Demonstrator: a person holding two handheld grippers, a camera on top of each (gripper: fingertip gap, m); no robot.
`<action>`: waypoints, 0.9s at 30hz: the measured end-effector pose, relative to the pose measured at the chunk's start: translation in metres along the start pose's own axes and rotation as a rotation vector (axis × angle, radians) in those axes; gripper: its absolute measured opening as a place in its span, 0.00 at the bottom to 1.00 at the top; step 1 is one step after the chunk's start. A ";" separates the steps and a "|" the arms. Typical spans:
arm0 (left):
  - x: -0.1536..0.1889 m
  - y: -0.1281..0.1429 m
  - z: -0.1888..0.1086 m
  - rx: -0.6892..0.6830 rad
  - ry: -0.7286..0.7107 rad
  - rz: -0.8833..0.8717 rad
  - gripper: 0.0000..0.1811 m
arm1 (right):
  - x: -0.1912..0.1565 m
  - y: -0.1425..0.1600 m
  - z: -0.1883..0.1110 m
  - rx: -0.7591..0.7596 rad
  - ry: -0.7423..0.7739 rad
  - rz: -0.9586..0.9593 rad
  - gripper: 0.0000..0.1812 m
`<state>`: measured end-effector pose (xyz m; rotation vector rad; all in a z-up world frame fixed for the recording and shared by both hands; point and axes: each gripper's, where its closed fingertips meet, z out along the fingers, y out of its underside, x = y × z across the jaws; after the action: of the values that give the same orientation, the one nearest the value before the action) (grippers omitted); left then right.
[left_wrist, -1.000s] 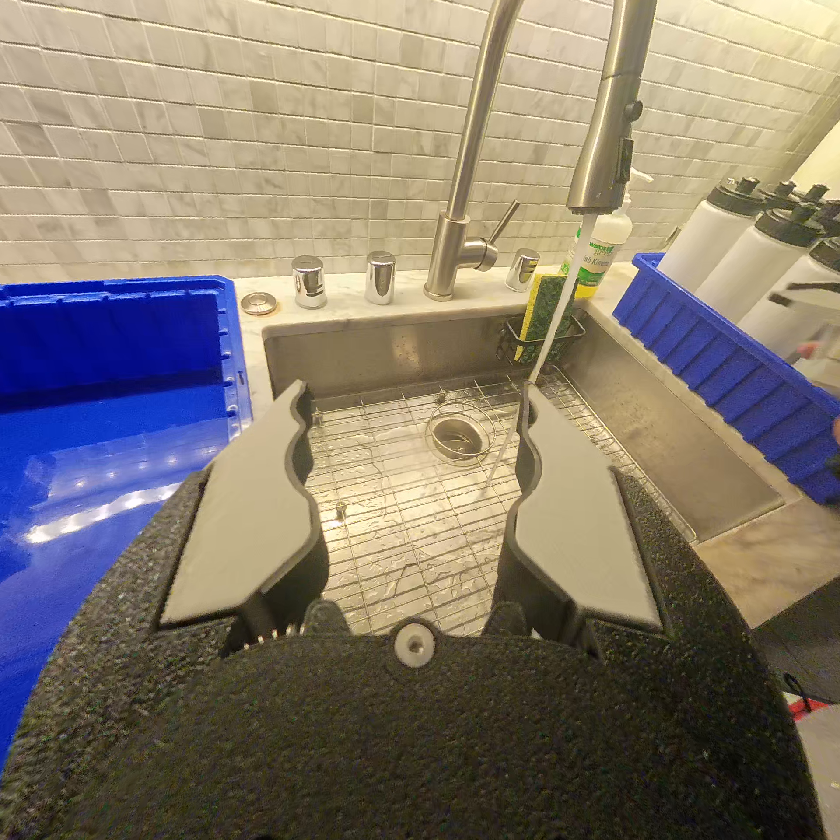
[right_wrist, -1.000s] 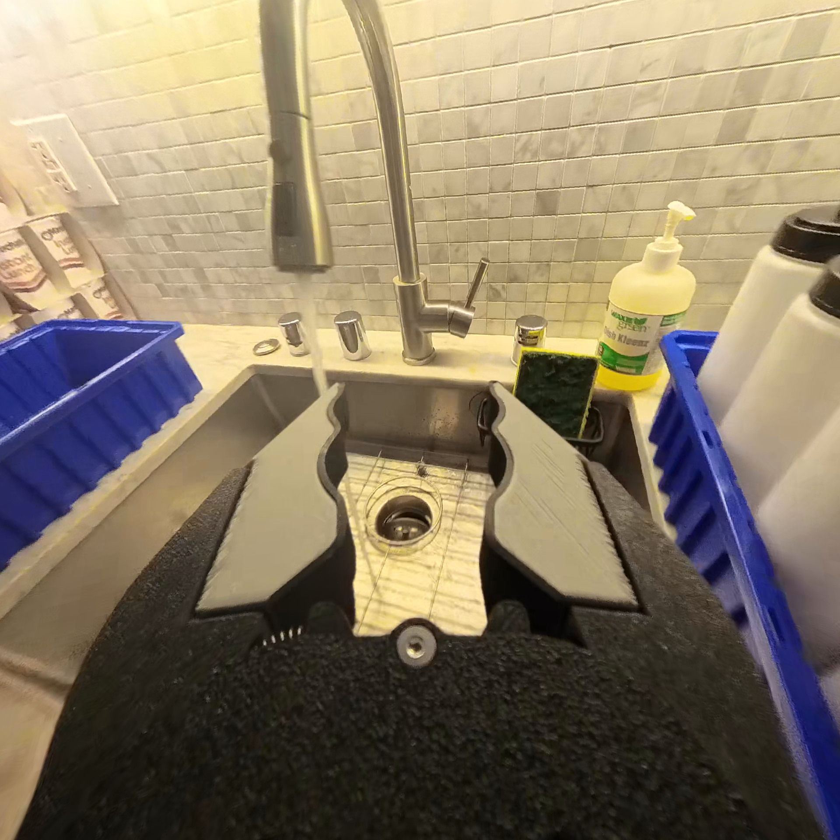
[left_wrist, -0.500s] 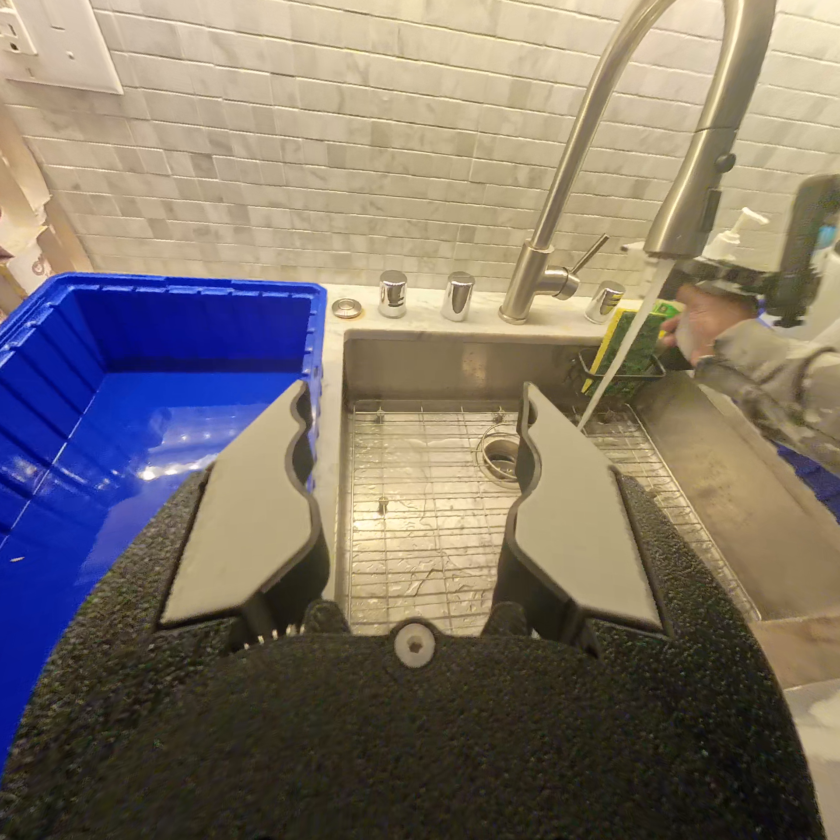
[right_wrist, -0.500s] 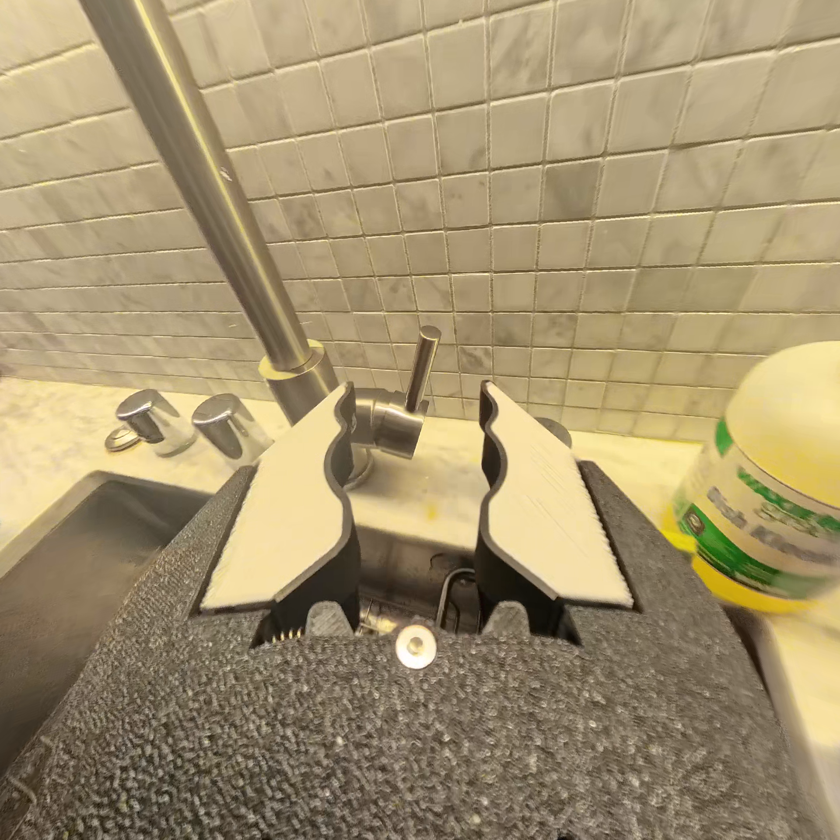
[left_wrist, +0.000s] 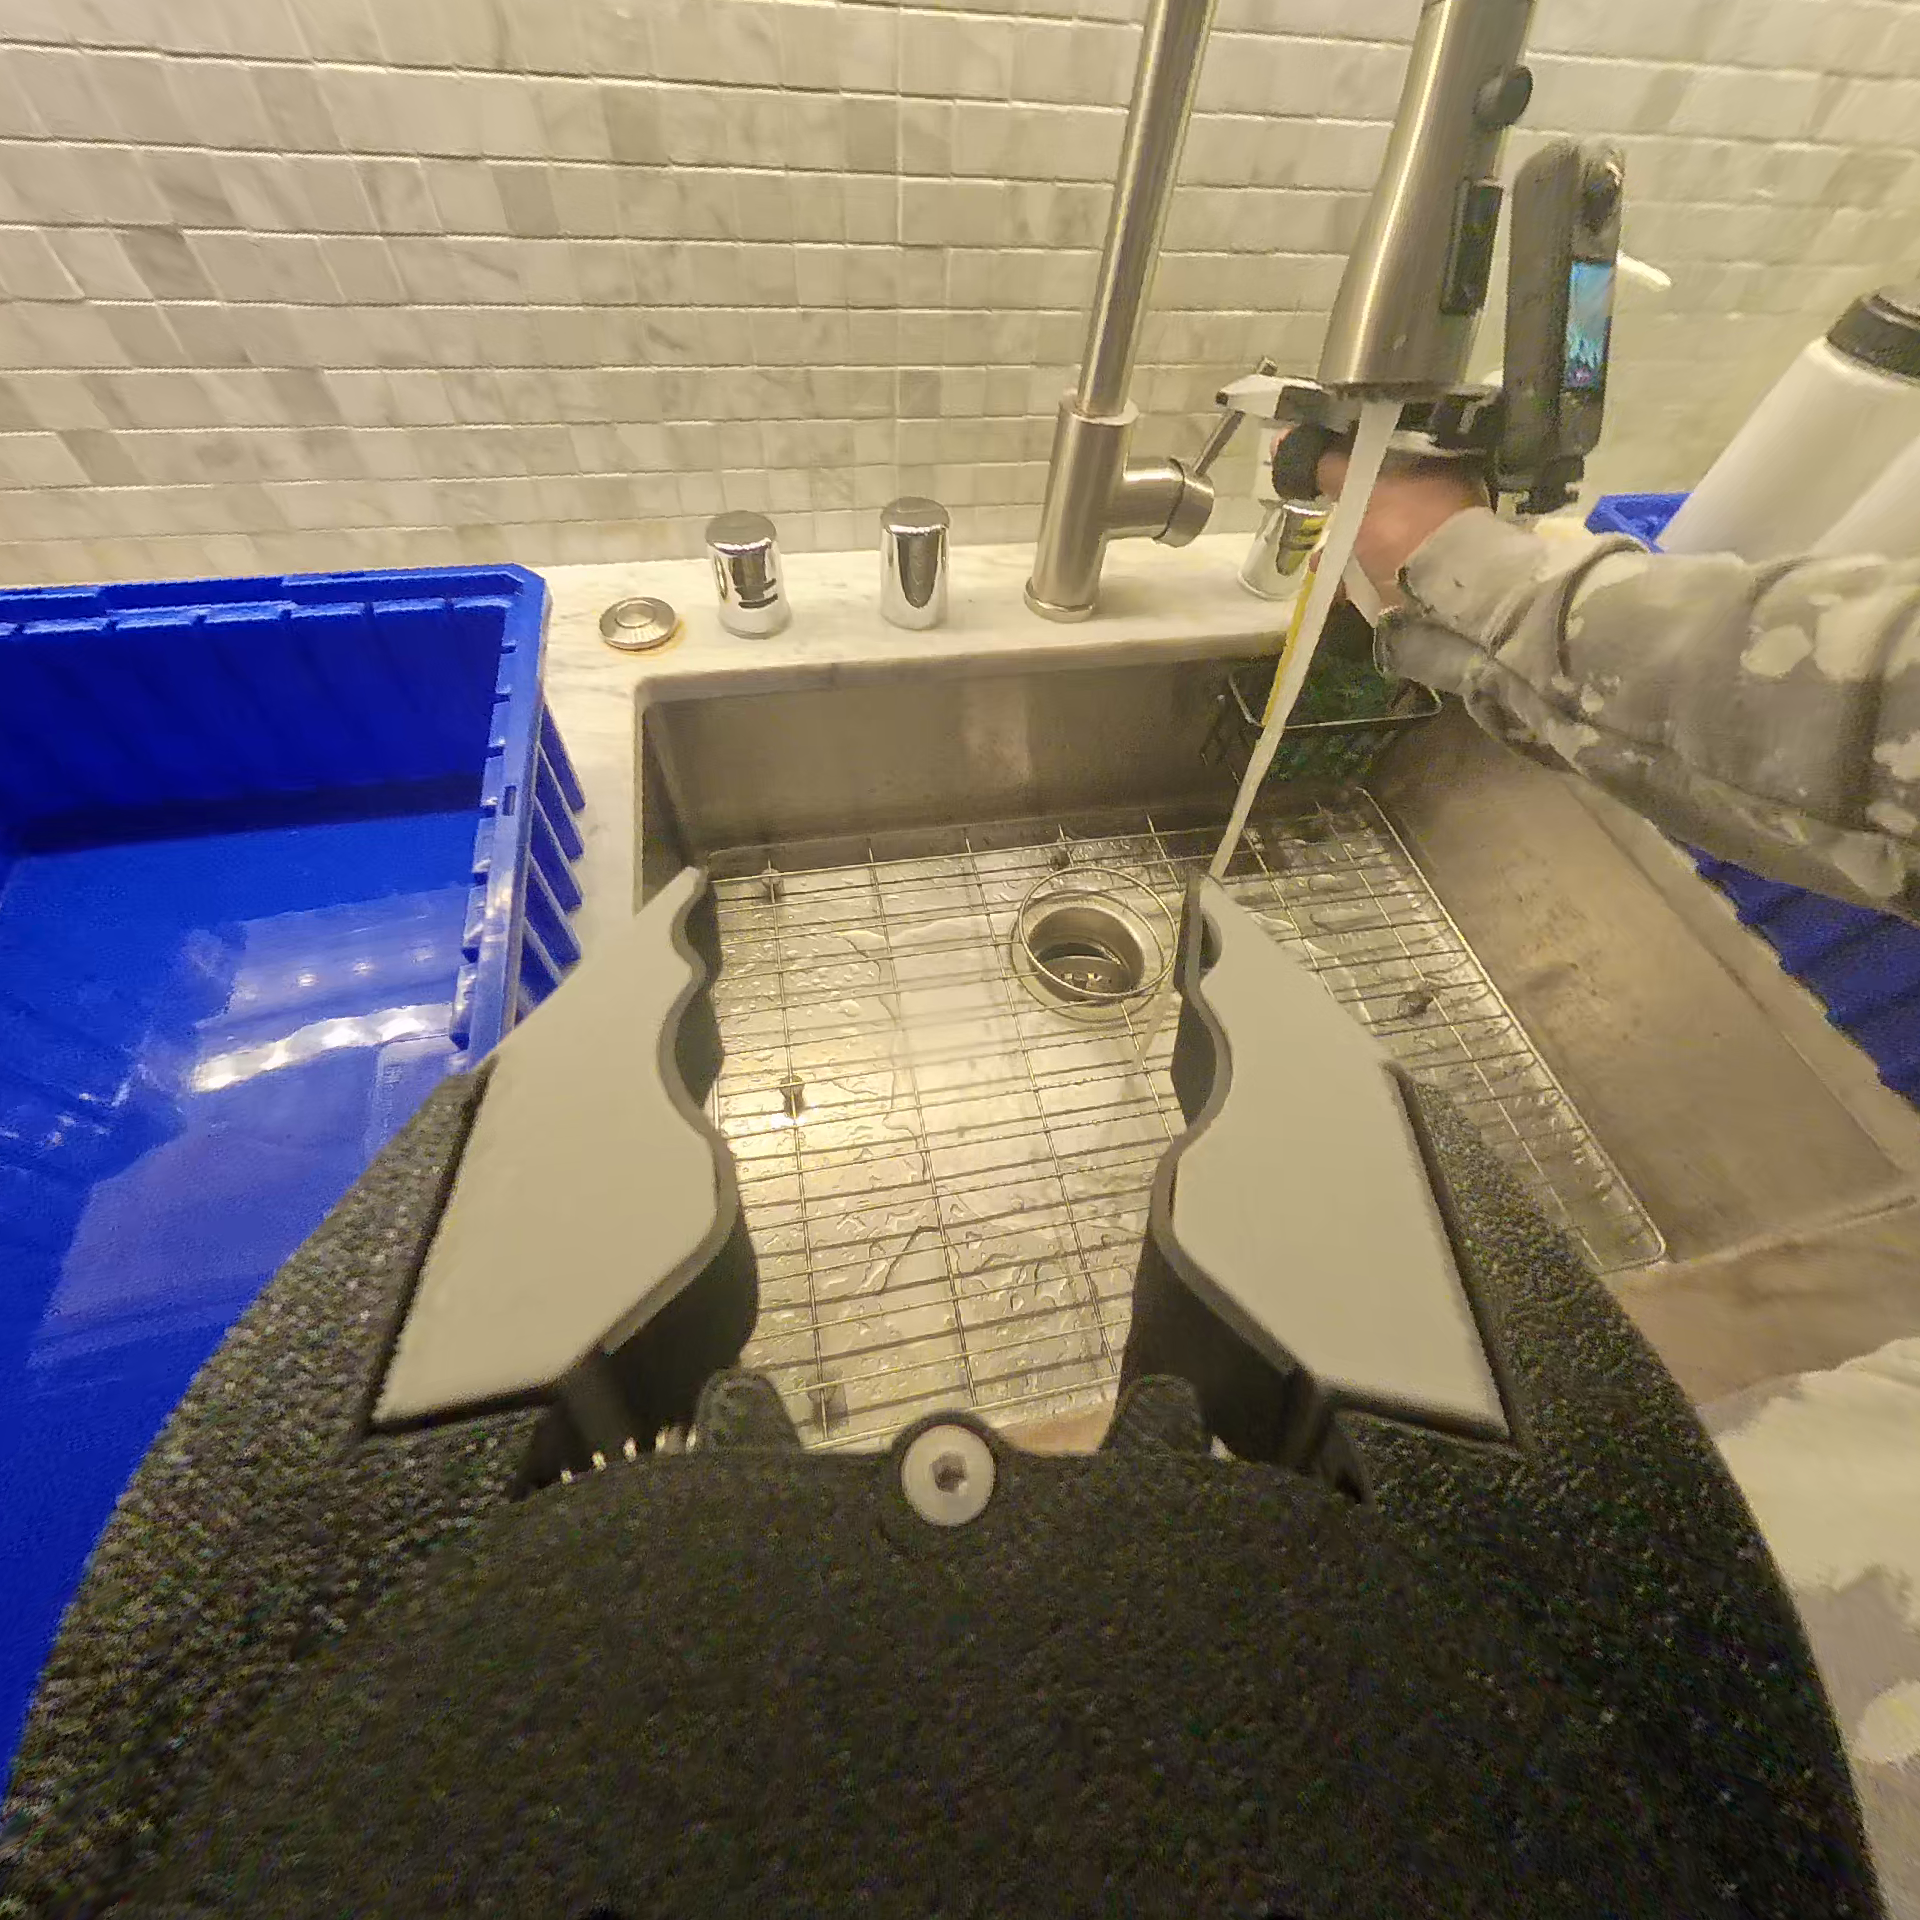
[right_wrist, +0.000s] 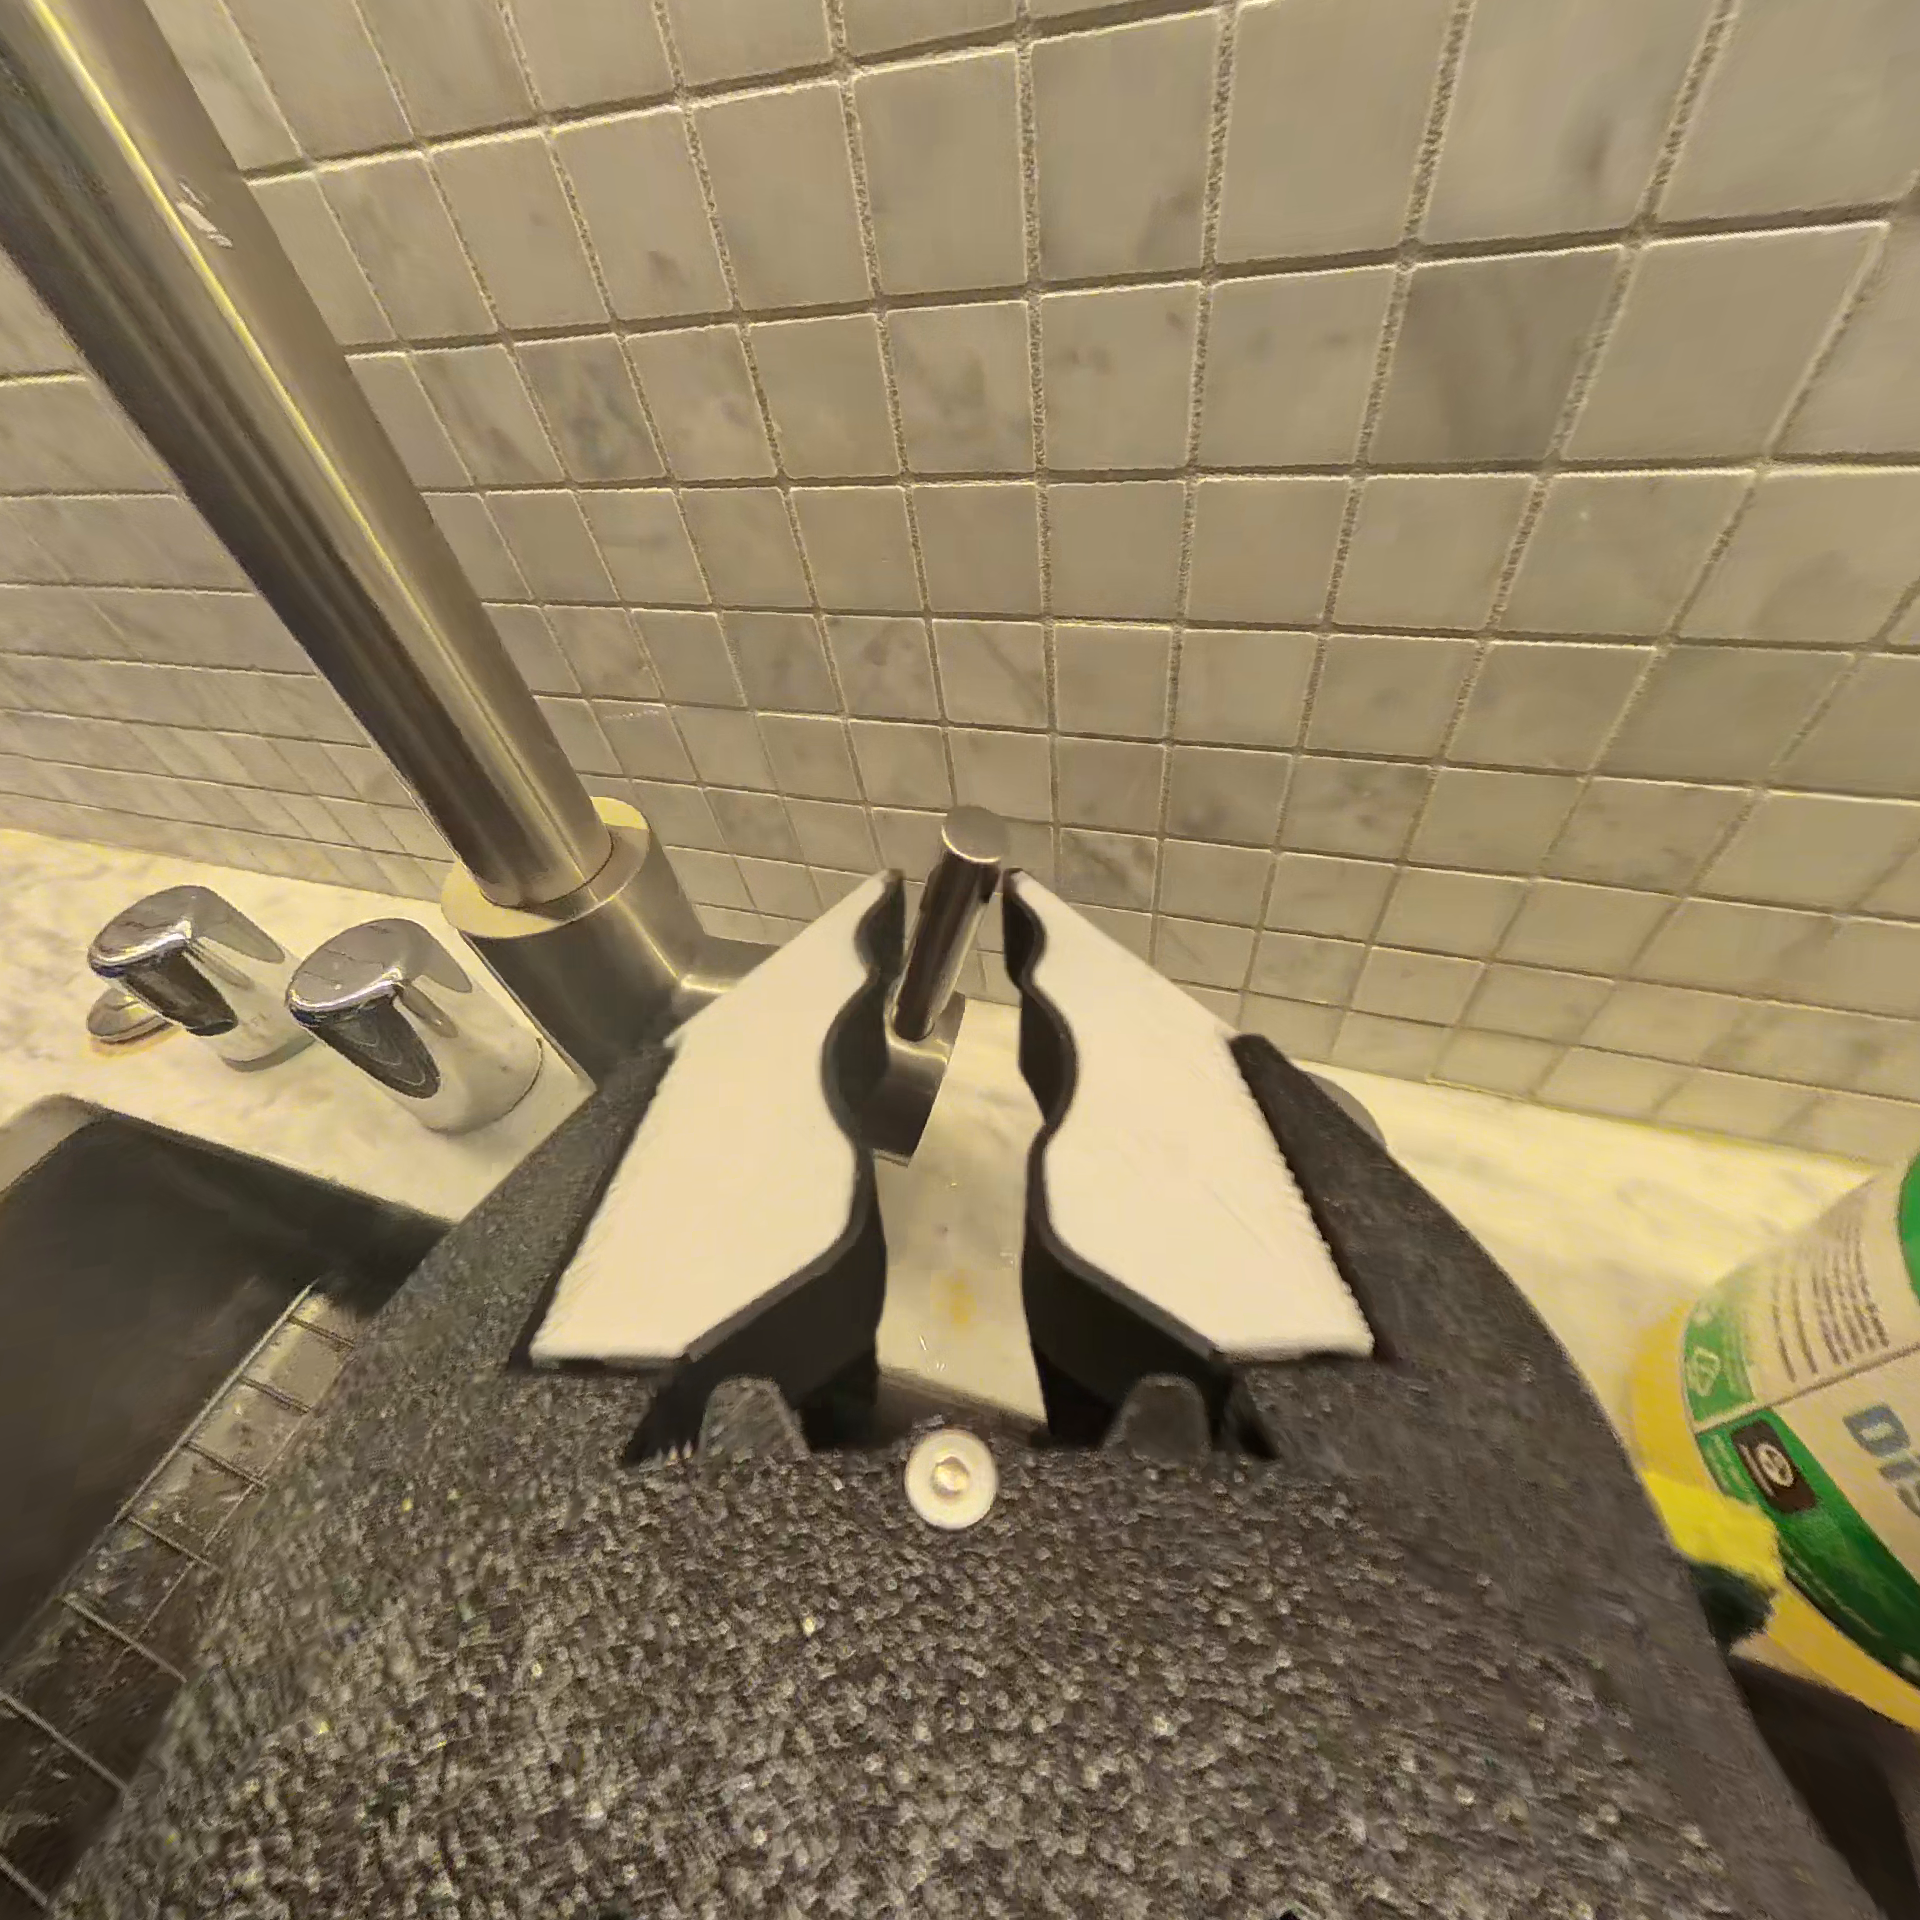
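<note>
While water (left_wrist: 1288, 717) runs from the spout (left_wrist: 1413, 208) into the sink (left_wrist: 1621, 997), your left claw (left_wrist: 940, 888) hangs spread wide over the wire grid (left_wrist: 935, 1143), holding nothing. Its tips frame the drain (left_wrist: 1086, 951), and the stream lands just beside the right tip. To your left a blue bin (left_wrist: 260, 831) stands on the table (left_wrist: 592, 665), touching the sink's edge.

Your right claw (right_wrist: 943, 883) sits at the faucet's lever (right_wrist: 940, 935), its fingers (right_wrist: 727, 1143) drawn in on either side of the thin steel rod. The left finger lies against the lever; a narrow gap shows on the right, so you cannot tell whether the grip is firm. The lever stands nearly upright, just beside the faucet's base (right_wrist: 603, 925). In the left wrist view your sleeve (left_wrist: 1662, 696) reaches across the sink's back corner to that same lever (left_wrist: 1210, 447).

Two chrome caps (right_wrist: 312, 997) stand left of the faucet on the table (right_wrist: 1455, 1164). A yellow soap bottle (right_wrist: 1818, 1403) sits at your right, near the claw. A sponge caddy (left_wrist: 1320, 727) hangs in the sink's corner under your arm, and white bottles (left_wrist: 1829, 426) stand beyond it.
</note>
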<state>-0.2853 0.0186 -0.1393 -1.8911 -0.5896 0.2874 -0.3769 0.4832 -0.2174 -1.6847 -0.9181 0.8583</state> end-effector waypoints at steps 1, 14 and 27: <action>0.002 0.001 0.000 -0.004 0.005 0.003 0.48 | 0.001 0.000 0.000 -0.001 0.005 -0.005 0.08; 0.028 0.007 0.004 -0.047 0.129 0.026 0.47 | 0.000 0.000 0.000 -0.048 0.038 -0.052 0.08; 0.032 0.010 0.010 -0.070 0.166 0.064 0.47 | -0.024 -0.012 0.009 -0.056 0.038 -0.112 0.06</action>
<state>-0.2600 0.0409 -0.1500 -1.9810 -0.4327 0.1505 -0.3981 0.4685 -0.2058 -1.6749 -1.0092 0.7290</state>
